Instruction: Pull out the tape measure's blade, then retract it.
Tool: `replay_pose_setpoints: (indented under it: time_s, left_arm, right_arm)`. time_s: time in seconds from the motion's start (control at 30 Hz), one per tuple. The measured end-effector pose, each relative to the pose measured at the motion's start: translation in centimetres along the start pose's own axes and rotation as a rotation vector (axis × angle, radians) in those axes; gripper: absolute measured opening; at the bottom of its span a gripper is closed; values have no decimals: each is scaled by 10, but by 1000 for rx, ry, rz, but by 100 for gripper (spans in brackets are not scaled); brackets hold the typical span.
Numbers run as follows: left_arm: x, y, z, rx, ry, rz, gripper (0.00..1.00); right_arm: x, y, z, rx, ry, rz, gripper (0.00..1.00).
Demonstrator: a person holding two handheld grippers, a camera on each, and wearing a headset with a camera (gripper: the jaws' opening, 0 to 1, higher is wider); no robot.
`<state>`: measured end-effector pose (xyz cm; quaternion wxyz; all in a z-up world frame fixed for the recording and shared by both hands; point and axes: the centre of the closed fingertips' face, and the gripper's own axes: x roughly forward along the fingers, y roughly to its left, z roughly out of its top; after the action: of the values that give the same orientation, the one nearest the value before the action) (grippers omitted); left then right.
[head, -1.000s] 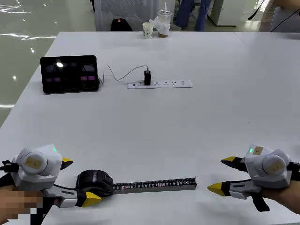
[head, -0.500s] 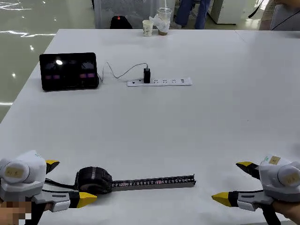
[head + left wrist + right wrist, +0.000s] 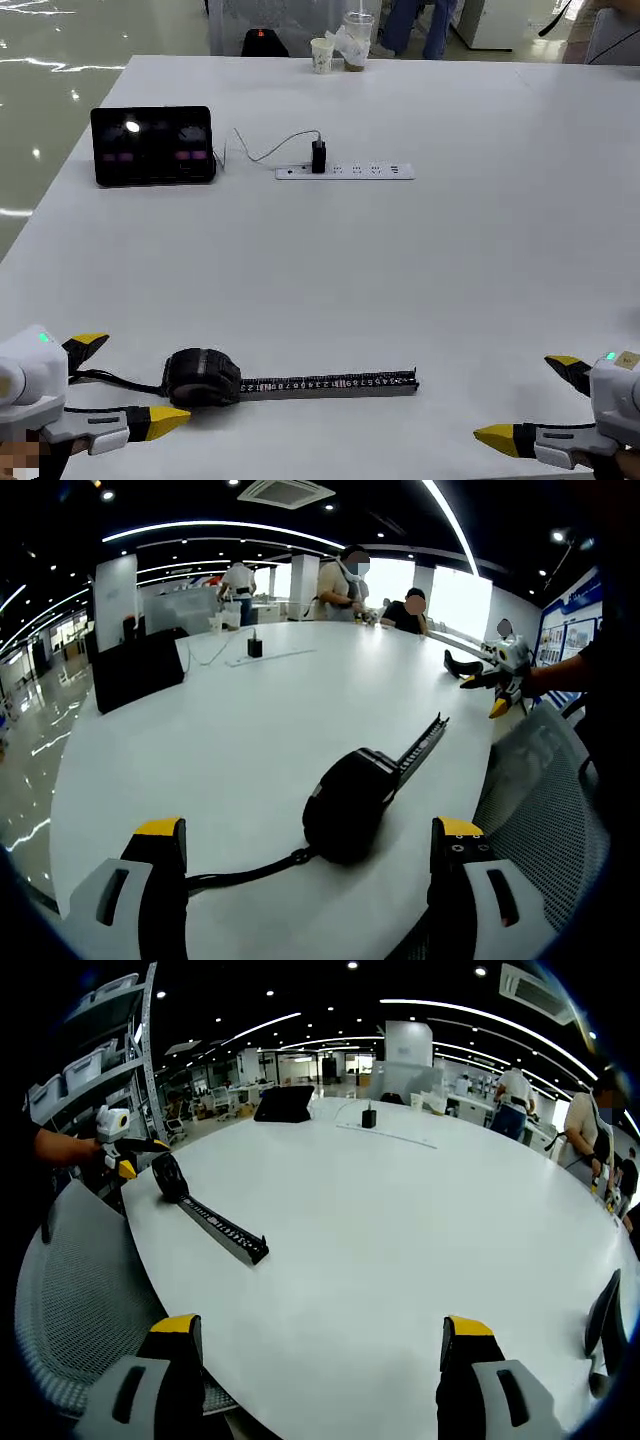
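- The tape measure (image 3: 202, 377) lies on the near-left part of the white counter (image 3: 400, 260).
- Its blade (image 3: 330, 384) is pulled out and lies flat on the counter, pointing right.
- The left tongs (image 3: 130, 380) are released and grasp nothing. They sit just left of the case without touching it, and the case's black strap (image 3: 120, 380) trails between their jaws.
- The right tongs (image 3: 528, 400) are released and empty, well apart from the blade tip at near right.
- A tablet (image 3: 152, 146) and a power strip (image 3: 345, 171) sit on the far side.
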<state>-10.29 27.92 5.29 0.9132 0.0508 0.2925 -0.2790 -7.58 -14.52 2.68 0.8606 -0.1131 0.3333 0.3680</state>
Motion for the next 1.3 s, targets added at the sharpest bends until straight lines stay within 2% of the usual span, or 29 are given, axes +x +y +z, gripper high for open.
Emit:
replay_pose_setpoints:
  time_s: [0.3, 0.6, 0.93, 1.03, 1.23, 1.3]
  left_arm:
    - [1, -4, -10, 0, 35, -7, 99]
    - [-5, -2, -17, -2, 55, -1, 99]
    - [-8, -1, -17, -2, 57, 3, 99]
    - [-8, 1, -14, 9, 50, 17, 99]
    - [-6, 0, -12, -13, 53, 30, 99]
    - [-4, -4, -9, -63, 47, 25, 97]
  right_arm:
    - [-5, 4, -6, -17, 10, 10, 99]
    - [-6, 3, -5, -41, 8, 18, 99]
    - [-6, 5, -6, -58, 4, 33, 99]
    - [-6, 9, -5, -70, 3, 48, 99]
    - [-5, 8, -3, -84, 16, 53, 99]
    - [-3, 8, 0, -93, 17, 59, 99]
